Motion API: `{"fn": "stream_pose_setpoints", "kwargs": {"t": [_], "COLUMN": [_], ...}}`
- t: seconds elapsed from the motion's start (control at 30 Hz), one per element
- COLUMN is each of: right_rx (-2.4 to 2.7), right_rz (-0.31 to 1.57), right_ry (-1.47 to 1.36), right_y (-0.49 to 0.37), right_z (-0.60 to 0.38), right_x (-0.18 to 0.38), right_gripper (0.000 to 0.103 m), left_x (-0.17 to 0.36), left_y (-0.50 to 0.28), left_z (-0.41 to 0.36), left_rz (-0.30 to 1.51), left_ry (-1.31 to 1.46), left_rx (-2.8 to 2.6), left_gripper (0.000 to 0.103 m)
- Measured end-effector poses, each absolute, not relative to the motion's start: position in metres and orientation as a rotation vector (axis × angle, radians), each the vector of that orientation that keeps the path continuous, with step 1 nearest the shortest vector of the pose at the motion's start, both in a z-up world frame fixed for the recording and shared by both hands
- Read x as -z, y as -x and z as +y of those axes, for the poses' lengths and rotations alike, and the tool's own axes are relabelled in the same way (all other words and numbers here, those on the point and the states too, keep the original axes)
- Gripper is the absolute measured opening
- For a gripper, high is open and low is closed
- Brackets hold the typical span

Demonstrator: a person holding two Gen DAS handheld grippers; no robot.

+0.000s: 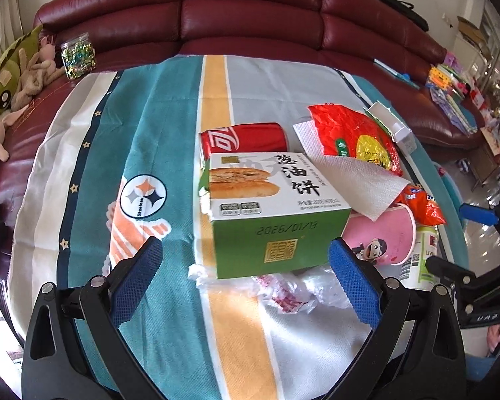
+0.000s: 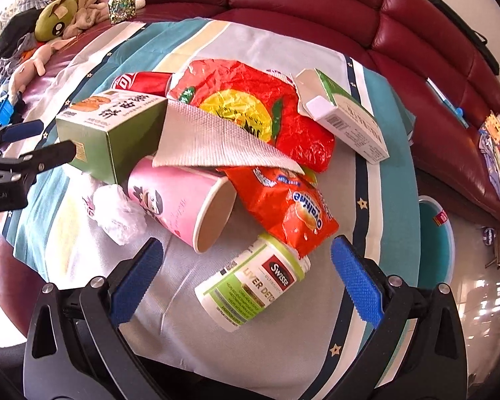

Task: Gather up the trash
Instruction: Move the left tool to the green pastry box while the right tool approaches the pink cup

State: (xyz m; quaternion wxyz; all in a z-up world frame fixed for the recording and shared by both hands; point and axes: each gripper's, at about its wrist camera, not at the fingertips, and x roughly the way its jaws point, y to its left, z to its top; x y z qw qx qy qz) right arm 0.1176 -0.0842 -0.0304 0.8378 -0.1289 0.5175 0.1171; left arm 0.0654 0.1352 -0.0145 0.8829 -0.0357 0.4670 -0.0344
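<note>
Trash lies piled on a striped cloth [image 1: 156, 146]. In the left wrist view my left gripper [image 1: 246, 286] is open, its blue pads either side of a green pancake box [image 1: 276, 210], just short of it. A red cola can [image 1: 243, 138], paper towel [image 1: 346, 173], red wrapper [image 1: 353, 133] and crumpled plastic [image 1: 293, 286] surround the box. In the right wrist view my right gripper [image 2: 246, 286] is open around a white Swiss supplement bottle [image 2: 253, 286] lying on its side. A pink paper cup [image 2: 180, 200], orange Ovaltine packet [image 2: 283, 200], red wrapper [image 2: 250, 106] and white carton [image 2: 343, 116] lie beyond.
A dark red leather sofa [image 1: 250, 10] stands behind the table. Soft toys [image 1: 6, 76] and a jar of glitter [image 1: 78, 55] sit at its left. A teal bin [image 2: 436, 240] stands on the floor at the right, past the table edge.
</note>
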Motion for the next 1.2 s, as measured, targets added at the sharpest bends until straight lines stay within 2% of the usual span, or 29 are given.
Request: {"fn": "stream_pose_setpoints", "kwargs": {"t": [0.1,0.13,0.2,0.27,0.33,0.5,0.67,0.83,1.1,1.2], "right_rx": [-0.291,-0.314,-0.346,-0.390,-0.429,-0.485,-0.478,-0.462,-0.474,-0.465], "right_rz": [1.081,1.073,1.059,1.053,1.075,1.100,1.140,1.176,1.221,1.206], "right_ry": [0.237,0.228,0.233,0.248,0.250,0.284,0.323,0.326,0.318,0.277], "right_y": [-0.129,-0.134,-0.144,-0.154,-0.167,-0.184,-0.194,-0.197,-0.189,-0.189], "right_z": [-0.073,-0.066,-0.049,-0.033,-0.016,0.018,0.026,0.020,0.017,0.005], "right_x": [0.020,0.015,0.008,0.004,0.005,0.010,0.022,0.030,0.040,0.029], "right_gripper": [0.096,0.091,0.077,0.042,0.033,0.024,0.021,0.021,0.021,0.027], "left_x": [0.020,0.023,0.032,0.040,0.045,0.057,0.069,0.071,0.040,0.031], "left_y": [-0.058,-0.056,-0.054,-0.051,-0.048,-0.046,-0.056,-0.071,-0.089,-0.091], "left_z": [0.152,0.157,0.167,0.175,0.183,0.195,0.196,0.198,0.192,0.188], "left_rz": [0.978,0.983,1.006,1.021,1.030,1.057,1.082,1.075,0.974,0.952], "left_ry": [0.074,0.073,0.080,0.100,0.111,0.099,0.073,0.132,0.205,0.167], "left_rx": [0.046,0.036,0.025,0.019,0.009,-0.029,-0.045,-0.030,0.039,0.121], "left_gripper": [0.100,0.100,0.099,0.099,0.099,0.099,0.099,0.099,0.099,0.099]}}
